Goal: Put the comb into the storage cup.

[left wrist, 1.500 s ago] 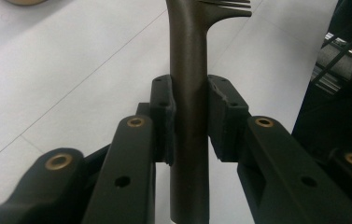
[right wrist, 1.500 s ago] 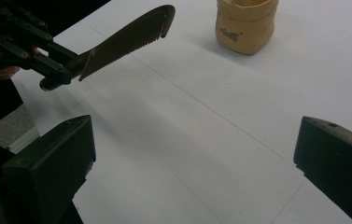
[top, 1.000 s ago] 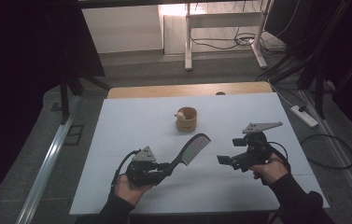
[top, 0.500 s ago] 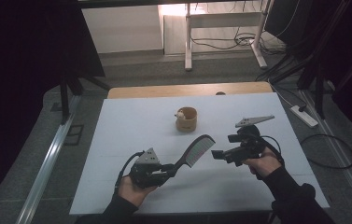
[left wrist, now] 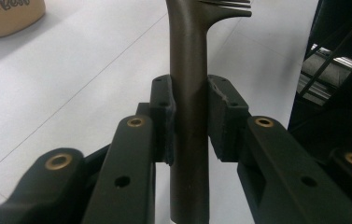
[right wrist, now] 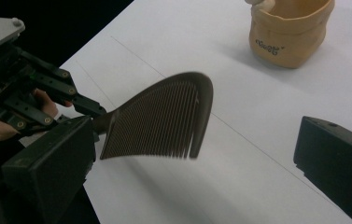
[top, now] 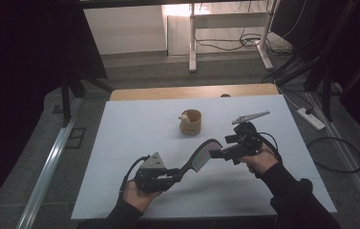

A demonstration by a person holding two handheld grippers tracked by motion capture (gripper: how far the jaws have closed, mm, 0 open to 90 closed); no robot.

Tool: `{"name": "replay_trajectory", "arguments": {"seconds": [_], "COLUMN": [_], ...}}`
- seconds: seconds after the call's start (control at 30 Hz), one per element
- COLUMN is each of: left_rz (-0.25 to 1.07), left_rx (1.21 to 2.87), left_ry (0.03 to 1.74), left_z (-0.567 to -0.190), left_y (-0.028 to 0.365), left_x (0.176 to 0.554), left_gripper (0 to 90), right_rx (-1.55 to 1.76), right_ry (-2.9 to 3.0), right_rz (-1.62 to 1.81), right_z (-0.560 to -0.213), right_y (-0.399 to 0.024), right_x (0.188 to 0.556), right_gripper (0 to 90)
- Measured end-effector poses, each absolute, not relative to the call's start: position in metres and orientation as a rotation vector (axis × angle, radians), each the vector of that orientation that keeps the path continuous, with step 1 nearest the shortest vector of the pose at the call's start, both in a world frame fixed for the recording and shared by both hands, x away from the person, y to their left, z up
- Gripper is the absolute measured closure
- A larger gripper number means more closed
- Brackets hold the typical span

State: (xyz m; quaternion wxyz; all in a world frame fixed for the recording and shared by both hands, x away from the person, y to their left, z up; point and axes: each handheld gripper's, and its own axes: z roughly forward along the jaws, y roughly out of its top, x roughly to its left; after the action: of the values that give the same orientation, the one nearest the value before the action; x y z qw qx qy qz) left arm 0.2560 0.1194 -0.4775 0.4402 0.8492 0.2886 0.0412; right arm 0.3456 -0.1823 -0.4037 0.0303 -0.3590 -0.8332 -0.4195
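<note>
From the high view, your left hand (top: pixel 137 193) sits low near the front edge of the white table (top: pixel 134 124). Your left gripper (top: pixel 170 175) points up and to the right, and it squeezes the handle of one dark comb (top: pixel 201 155). The comb is lifted above the table. Your right hand (top: pixel 259 160) comes in from the right, and your right gripper (top: pixel 216 153) points left, right next to the comb's teeth. There is one comb, one small tan cup (top: pixel 190 122) and two grippers. The cup stands alone past the comb, well apart from it. There is lots of bare table on the left and at the front.

In the left gripper view, the two pads (left wrist: pixel 163 116) press on the comb handle (left wrist: pixel 188 88) from both sides. The handle stands straight up between them. The tan cup (left wrist: pixel 8 16) is in the top left corner.

In the right gripper view, your right gripper's jaws are wide apart and hold nothing. The comb (right wrist: pixel 164 119) hangs in the gap between them, nearer the left jaw. Your left gripper (right wrist: pixel 87 109) holds it from the left. The cup (right wrist: pixel 288 32) stands behind, near the top.
</note>
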Motion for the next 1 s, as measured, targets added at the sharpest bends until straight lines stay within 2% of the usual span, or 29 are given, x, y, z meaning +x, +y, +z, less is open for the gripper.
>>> {"name": "replay_trajectory", "arguments": {"seconds": [0.73,0.83,1.0], "left_rz": [0.104,0.107,0.115], "left_rx": [2.102,2.1,2.096], "left_ry": [0.688,0.687,0.685], "left_z": [-0.476,-0.475,-0.475], "left_y": [0.117,0.117,0.117], "left_x": [0.252,0.251,0.251], "left_gripper": [72.3,72.3,72.3], "right_rx": [-1.123,-1.121,-1.111], "right_ry": [-2.506,-2.498,-2.45], "right_rz": [-1.195,-1.195,-1.211], "right_z": [-0.409,-0.409,-0.409], "right_y": [-0.158,-0.157,-0.159], "right_x": [0.364,0.365,0.367], "right_gripper": [0.0,5.7,25.8]}}
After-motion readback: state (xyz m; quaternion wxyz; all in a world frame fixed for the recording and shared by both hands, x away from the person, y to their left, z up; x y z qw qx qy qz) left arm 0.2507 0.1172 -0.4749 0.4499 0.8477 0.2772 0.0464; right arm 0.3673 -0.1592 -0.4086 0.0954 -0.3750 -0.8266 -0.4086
